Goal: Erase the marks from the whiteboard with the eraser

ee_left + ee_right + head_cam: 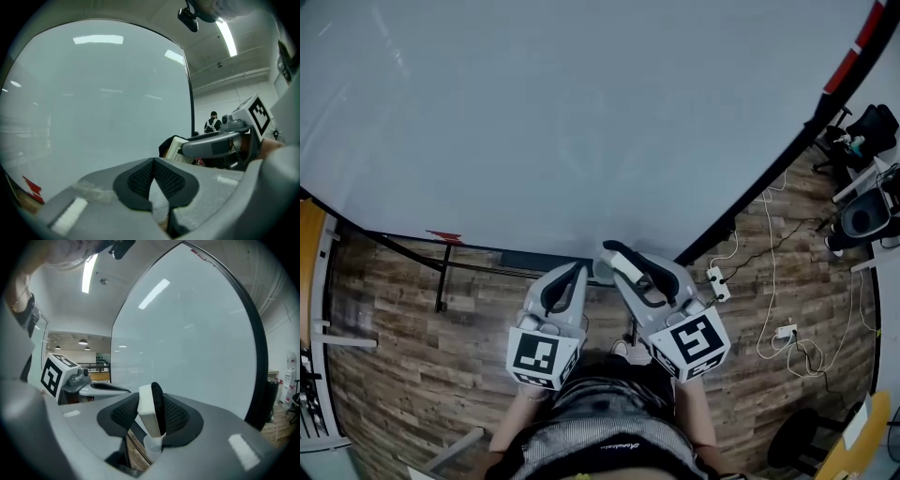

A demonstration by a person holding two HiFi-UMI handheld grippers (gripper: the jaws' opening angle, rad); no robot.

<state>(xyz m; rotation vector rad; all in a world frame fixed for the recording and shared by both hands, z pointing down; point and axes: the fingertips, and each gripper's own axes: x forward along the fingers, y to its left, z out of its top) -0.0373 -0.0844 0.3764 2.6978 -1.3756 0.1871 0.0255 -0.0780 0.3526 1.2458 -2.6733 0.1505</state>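
Note:
The whiteboard (562,112) fills the upper head view, and its surface looks blank. A small red mark (442,236) sits at its lower left edge, also visible in the left gripper view as the red mark (33,187). My right gripper (151,416) is shut on a white eraser with black felt (152,411), which stands upright between the pads. In the head view the eraser (619,253) points at the board's lower edge. My left gripper (577,274) is beside it on the left, its pads (140,178) shut together on nothing.
The board stands on a black frame (441,272) over a wooden floor. Cables and power strips (717,281) lie on the floor at the right, near a dark chair (862,220). A person (213,123) stands far off in the room.

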